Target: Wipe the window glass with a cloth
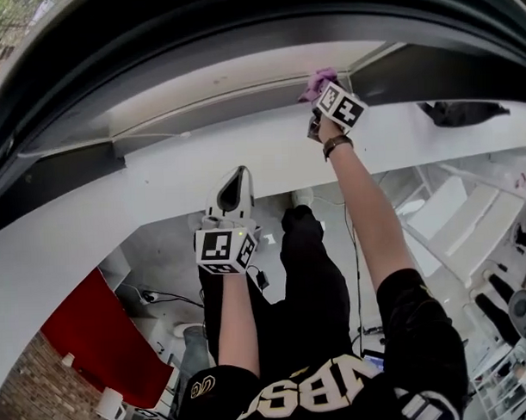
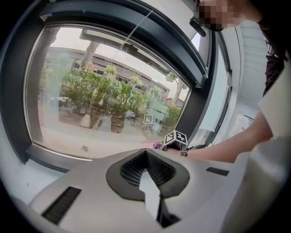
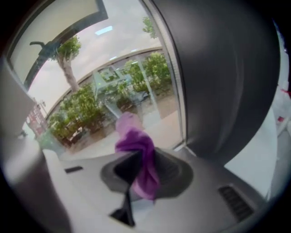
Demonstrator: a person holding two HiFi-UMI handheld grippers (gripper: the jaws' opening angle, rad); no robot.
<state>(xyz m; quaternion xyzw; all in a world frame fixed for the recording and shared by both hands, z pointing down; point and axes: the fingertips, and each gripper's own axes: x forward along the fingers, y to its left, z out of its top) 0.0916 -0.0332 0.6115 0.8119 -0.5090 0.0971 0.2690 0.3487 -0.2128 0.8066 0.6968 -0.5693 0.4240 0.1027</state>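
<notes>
Glass (image 2: 104, 86) is showing no clear wiped streaks, so I am judging the wiping as barely under way, with most of the pane left. Cloth (image 3: 135, 154) is bunching between my right claw's (image 3: 134, 170) jaws, pinched, its tip reaching the pane's corner beside the frame (image 3: 218, 82). My left claw (image 2: 148, 168) is hovering apart from the pane, jaws pressed together, empty.

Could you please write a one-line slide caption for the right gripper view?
Right gripper clamps a purple cloth near the window glass, beside the dark frame.
</notes>
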